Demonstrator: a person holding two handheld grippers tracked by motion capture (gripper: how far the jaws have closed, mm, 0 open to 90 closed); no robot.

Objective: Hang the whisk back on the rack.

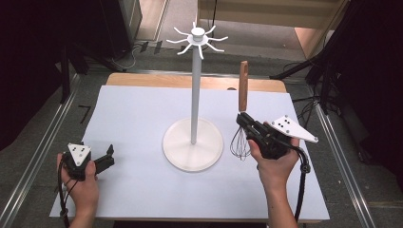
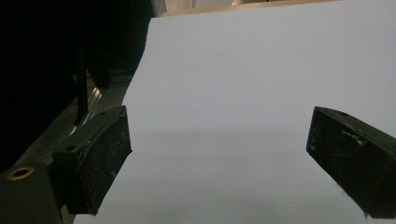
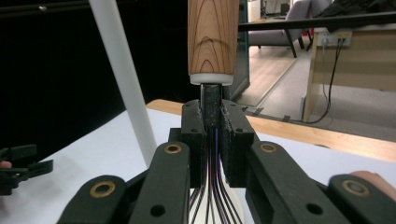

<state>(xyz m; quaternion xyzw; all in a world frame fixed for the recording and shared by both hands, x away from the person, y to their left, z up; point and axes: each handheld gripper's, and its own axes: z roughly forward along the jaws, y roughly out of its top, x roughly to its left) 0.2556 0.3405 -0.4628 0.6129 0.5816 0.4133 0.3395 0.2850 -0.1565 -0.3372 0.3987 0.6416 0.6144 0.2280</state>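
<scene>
The right gripper (image 1: 244, 121) is clamped on a whisk (image 1: 242, 111) just right of the white hook stand (image 1: 194, 95), its long axis upright: wooden handle (image 3: 212, 35) pointing up, wire loops hanging down. The left gripper (image 2: 219, 158) rests near the table's (image 1: 142, 185) left edge, jaws wide apart

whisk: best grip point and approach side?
Grip the whisk at its narrow neck, between the wooden handle and the wire loops. Come from the side, jaws across the shaft: it stands upright, handle up, and the neck is slim and rigid. The right gripper is clamped there now.
</scene>
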